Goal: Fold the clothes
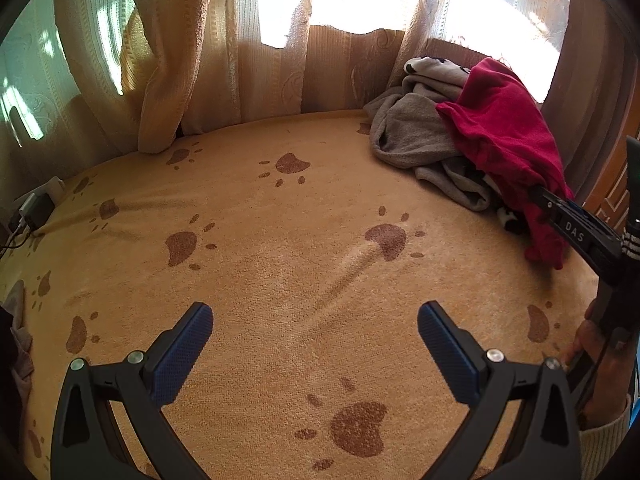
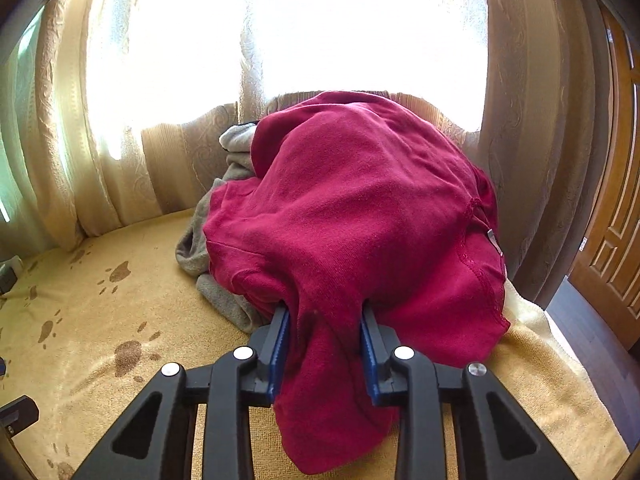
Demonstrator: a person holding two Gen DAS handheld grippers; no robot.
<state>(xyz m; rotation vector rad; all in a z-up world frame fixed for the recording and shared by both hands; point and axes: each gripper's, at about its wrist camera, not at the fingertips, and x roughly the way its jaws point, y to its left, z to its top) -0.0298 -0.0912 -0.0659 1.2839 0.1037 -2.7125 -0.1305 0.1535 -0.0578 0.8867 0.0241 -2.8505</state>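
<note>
A crumpled crimson knit garment (image 2: 360,208) lies draped over a heap of grey fleece clothes (image 1: 408,136) at the far right of the tan paw-print blanket (image 1: 280,280); nothing folded is in view. The right gripper (image 2: 324,344) pinches a bunched fold of its near edge, while the left gripper (image 1: 316,344) hovers wide open and empty over bare blanket, so the folding looks largely left to do.
</note>
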